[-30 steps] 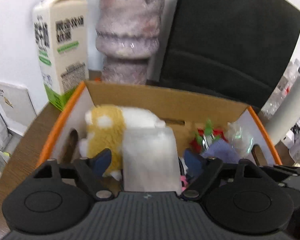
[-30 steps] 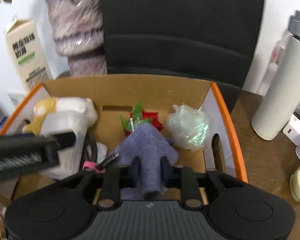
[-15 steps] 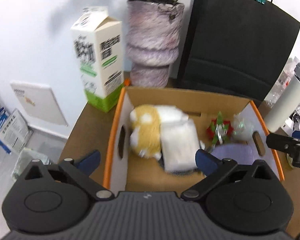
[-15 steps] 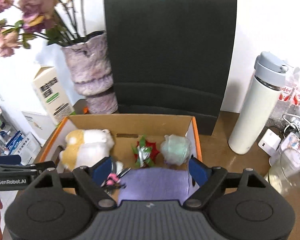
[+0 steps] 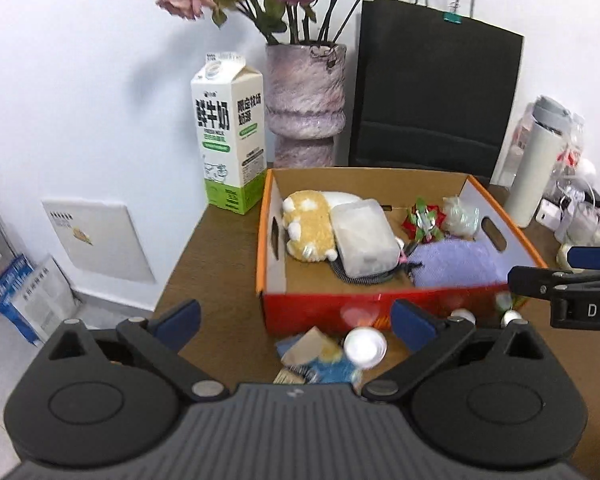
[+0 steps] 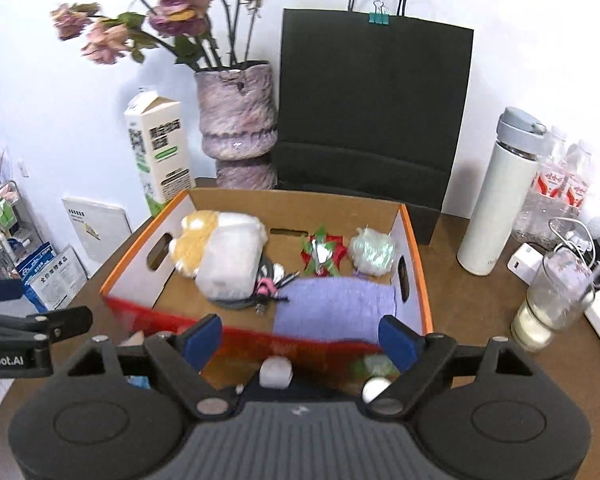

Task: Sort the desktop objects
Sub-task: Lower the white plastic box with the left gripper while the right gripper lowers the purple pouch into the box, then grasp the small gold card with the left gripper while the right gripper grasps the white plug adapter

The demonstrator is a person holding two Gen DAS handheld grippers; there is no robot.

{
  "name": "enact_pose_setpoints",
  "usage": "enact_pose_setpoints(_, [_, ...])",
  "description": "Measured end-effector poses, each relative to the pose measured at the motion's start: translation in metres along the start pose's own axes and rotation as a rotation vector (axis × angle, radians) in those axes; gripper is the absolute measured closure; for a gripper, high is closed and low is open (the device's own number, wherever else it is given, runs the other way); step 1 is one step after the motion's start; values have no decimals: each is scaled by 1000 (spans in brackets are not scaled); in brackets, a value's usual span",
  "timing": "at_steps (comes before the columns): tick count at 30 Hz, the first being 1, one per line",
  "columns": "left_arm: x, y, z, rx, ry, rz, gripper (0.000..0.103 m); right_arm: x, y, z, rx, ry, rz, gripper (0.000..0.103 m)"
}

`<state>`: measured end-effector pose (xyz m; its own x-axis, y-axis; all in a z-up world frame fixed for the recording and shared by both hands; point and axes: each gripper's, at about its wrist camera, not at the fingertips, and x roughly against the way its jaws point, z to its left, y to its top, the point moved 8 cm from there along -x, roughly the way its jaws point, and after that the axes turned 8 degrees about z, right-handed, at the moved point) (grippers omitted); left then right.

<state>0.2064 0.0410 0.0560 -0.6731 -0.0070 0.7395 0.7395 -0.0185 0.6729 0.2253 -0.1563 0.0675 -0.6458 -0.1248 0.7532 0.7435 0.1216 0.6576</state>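
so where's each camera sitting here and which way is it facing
Left wrist: rides the left tool, looking forward and down at the cardboard box from its left front corner; its open fingers and the right tool's fingertip show.
Right wrist: rides the right tool, facing the box from front right; its open fingers and the left tool's fingertip show.
Shared: box, purple cloth, vase, black bag.

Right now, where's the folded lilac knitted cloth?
In both wrist views the folded lilac knitted cloth lies inside the orange-rimmed cardboard box, in its near right corner, in front of the red-and-green foil flower and beside the frosted plastic pouch.
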Motion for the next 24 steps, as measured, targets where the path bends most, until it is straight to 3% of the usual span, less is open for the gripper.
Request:
enact_pose_setpoints(8, [21, -55, -10, -32, 2, -123, 0, 22, -62, 18, 105, -119, -169, 18])
enact_pose_setpoints(12, [25, -84, -10, 19, -28, -142, 0, 34, -93, 23, 95, -97, -214, 16])
enact_pose_setpoints(15, [31, -110, -16, -12, -30, -195, 0, 40, -122, 27, 107, -112, -247, 16])
enact_pose_setpoints(19, [38, -150, -23, -35, -43, -199, 0, 47, -159, 34, 137, -153, -276, 16])
enact_pose_setpoints(24, [44, -195, -17, 15, -62, -143, 0, 54, -205, 34, 138, -134, -218, 16])
